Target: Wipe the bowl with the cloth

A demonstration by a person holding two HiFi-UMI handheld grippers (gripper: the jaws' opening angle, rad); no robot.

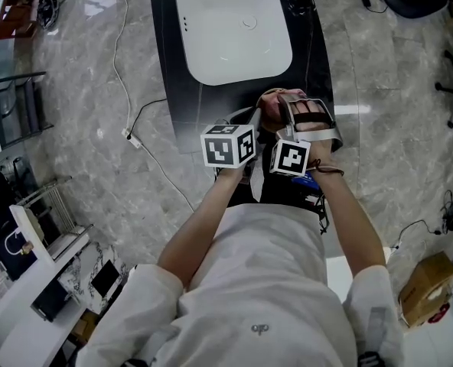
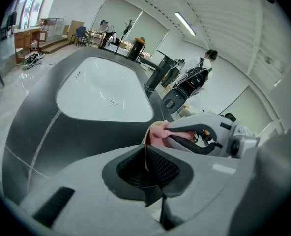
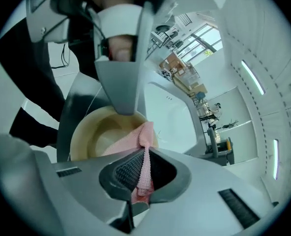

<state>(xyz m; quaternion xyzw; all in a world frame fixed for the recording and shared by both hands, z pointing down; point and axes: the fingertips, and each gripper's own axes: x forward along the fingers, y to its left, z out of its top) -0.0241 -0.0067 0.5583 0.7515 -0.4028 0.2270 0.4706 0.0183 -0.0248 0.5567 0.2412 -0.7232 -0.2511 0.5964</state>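
1. Right gripper (image 3: 144, 156): fingers clamped on a fold of the pink cloth (image 3: 145, 134). The cloth runs up out of the pads and spreads over the near rim of the bowl (image 3: 94, 132), into its inside.
2. Left gripper (image 2: 145, 154): fingers all but together, nipping a thin edge. The right gripper view shows one of these fingers coming down onto the bowl's far rim, so the thin edge reads as that rim.
3. Bowl: cream, mouth tilted toward the right gripper. It seems to be carried by the rim alone, and no frame shows it resting on anything.
4. Position: in the head view both grippers sit close together at the near edge of the dark counter (image 1: 165, 90), just this side of the white sink basin (image 1: 226, 44).
5. Contact: the cloth lies against the near part of the inner wall. The bowl's floor and far wall show bare.
6. Progress (judgement): grasps made, cloth in the bowl, so the wipe is under way. The interior shows no obvious dirt, so I cannot tell how much has been covered.
7. Left to do (judgement): take the cloth round the rest of the inner wall and across the floor. The outside is hidden.
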